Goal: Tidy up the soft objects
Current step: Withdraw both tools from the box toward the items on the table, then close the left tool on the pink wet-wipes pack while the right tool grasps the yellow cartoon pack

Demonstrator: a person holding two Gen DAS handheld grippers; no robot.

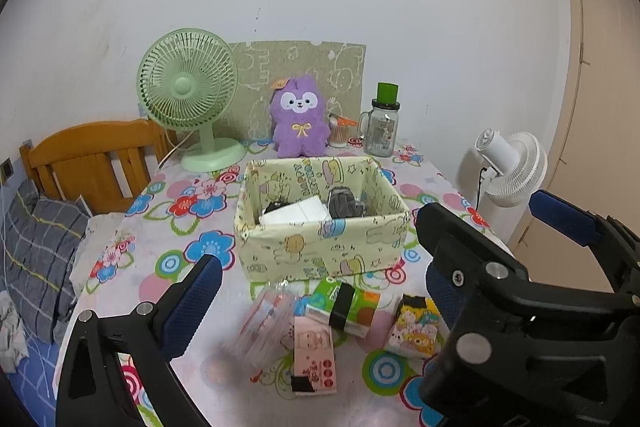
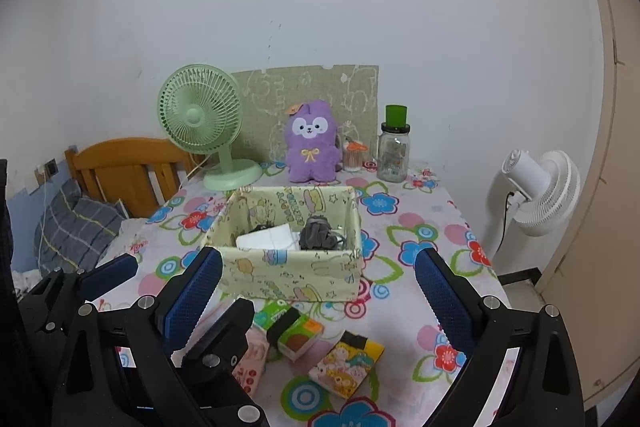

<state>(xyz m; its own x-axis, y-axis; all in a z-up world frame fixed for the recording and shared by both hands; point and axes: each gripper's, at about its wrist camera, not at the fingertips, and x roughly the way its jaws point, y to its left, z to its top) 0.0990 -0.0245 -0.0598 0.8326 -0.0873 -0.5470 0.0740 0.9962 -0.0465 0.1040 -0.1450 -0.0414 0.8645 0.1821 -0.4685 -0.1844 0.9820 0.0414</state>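
Observation:
A pale yellow fabric box (image 1: 320, 247) (image 2: 288, 271) stands mid-table and holds a white pack (image 1: 298, 213) and a grey soft item (image 1: 345, 202). In front of it lie a clear pack (image 1: 266, 323), a pink pack (image 1: 314, 357), a green-orange tissue pack (image 1: 344, 305) (image 2: 294, 331) and a cartoon-print pack (image 1: 416, 327) (image 2: 346, 363). A purple plush toy (image 1: 298, 119) (image 2: 312, 143) sits at the back. My left gripper (image 1: 324, 291) is open and empty above the packs. My right gripper (image 2: 320, 287) is open and empty in front of the box.
A green desk fan (image 1: 188, 87), a glass jar with a green lid (image 1: 382, 129) and a cotton-swab tub (image 1: 338, 133) stand at the table's back. A white floor fan (image 1: 516, 171) is right of the table. A wooden headboard (image 1: 92, 163) and bedding are left.

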